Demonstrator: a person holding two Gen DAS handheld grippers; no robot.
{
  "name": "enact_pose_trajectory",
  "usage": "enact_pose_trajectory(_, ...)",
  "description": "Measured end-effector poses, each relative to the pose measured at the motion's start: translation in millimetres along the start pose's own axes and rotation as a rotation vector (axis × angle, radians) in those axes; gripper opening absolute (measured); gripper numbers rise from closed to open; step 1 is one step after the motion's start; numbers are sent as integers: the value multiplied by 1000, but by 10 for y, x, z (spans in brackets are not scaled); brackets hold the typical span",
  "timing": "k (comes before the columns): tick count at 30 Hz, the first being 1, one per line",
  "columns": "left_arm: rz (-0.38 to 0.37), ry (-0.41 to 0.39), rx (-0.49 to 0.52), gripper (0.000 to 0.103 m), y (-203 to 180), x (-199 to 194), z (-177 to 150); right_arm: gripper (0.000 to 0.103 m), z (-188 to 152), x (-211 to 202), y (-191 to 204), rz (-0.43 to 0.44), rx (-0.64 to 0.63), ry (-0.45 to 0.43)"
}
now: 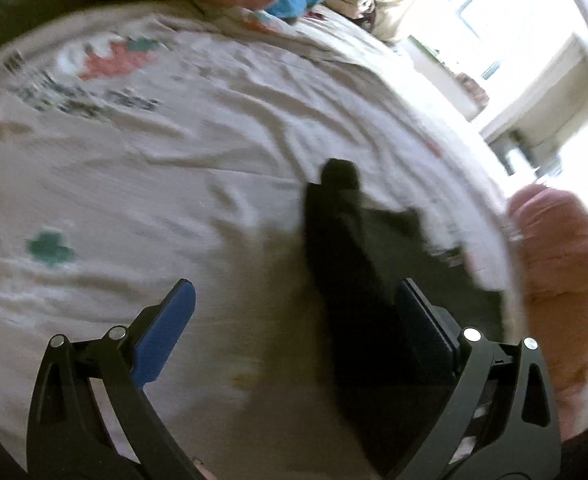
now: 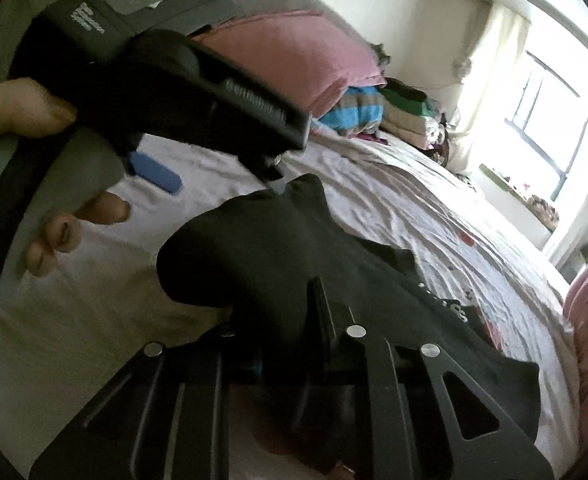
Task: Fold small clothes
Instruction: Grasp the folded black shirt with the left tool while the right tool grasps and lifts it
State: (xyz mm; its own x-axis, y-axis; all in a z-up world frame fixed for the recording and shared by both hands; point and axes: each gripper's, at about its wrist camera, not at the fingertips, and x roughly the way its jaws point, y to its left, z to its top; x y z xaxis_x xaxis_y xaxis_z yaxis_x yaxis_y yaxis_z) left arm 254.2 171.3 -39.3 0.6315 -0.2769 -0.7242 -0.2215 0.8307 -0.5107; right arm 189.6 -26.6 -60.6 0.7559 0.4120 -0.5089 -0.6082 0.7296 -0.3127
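Left wrist view: the left tool (image 1: pixel 294 300) hangs released, its blue pads spread wide above the white printed bed sheet (image 1: pixel 174 168), with the black garment (image 1: pixel 357 264) lying between them, untouched. In the right wrist view, the right tool (image 2: pixel 290 344) is clenched on the black garment's near edge, which drapes across the bed. A hand (image 2: pixel 50 240) grips the left tool's handle.

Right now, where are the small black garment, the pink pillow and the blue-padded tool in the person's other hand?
Small black garment (image 2: pixel 254 248): right wrist view, middle of the cloth.
Pink pillow (image 2: pixel 294 52): right wrist view, its top face.
Left gripper (image 2: pixel 230 178): right wrist view, between its tips.
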Motion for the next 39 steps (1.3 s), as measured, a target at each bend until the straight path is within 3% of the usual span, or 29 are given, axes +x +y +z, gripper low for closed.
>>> enact_pose_trajectory(4, -80, 25, -8, 93, -257, 92, 35, 16, -10, -108, -118, 2, 44, -13)
enact_pose_trajectory(9, -87, 66, 18, 93, -522, 252, 42, 15, -45, -237, -183, -1, 68, -30)
enact_pose_trajectory(11, -94, 66, 48, 75, -671, 252, 25, 15, -68, -302, -266, 1, 101, -40)
enact_pose_trajectory(13, -99, 68, 79, 40, -796, 244, -1, 15, -98, -369, -347, 5, 144, -49)
enact_pose_trajectory(16, -110, 59, 128, 27, -1043, 198, -49, 14, -139, -489, -487, 0, 195, -68)
enact_pose_trajectory(24, -127, 45, 225, 23, -1591, 87, -131, 13, -301, -830, -792, -30, 291, -120)
enact_pose_trajectory(39, -147, 71, 326, 23, -2273, 152, -470, 12, -706, -1208, -1257, -81, 433, -109)
